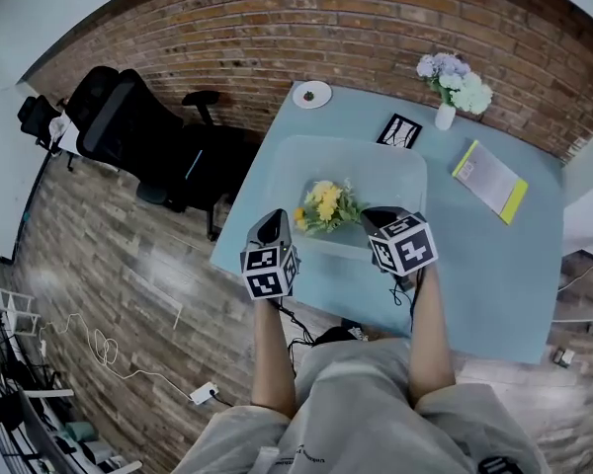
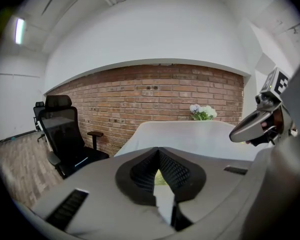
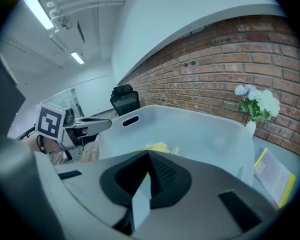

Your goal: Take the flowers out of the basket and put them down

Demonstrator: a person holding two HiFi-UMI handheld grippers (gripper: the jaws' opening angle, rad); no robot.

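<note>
Against a red brick wall (image 1: 277, 18) stands a pale blue table (image 1: 474, 255), and on it a translucent white plastic basket (image 1: 395, 161) holds the bunch of yellow flowers with green leaves (image 1: 324, 205), lying toward its near left side. We judge the reach to be the step in hand: the left gripper (image 1: 274, 220) and the right gripper (image 1: 381, 217) hover at the basket's near rim, one on each side of the flowers, each with jaws together and nothing between them. Next we would need to part one pair of jaws, pass over the near wall, close on the stems and lift the bunch out onto bare table.
</note>
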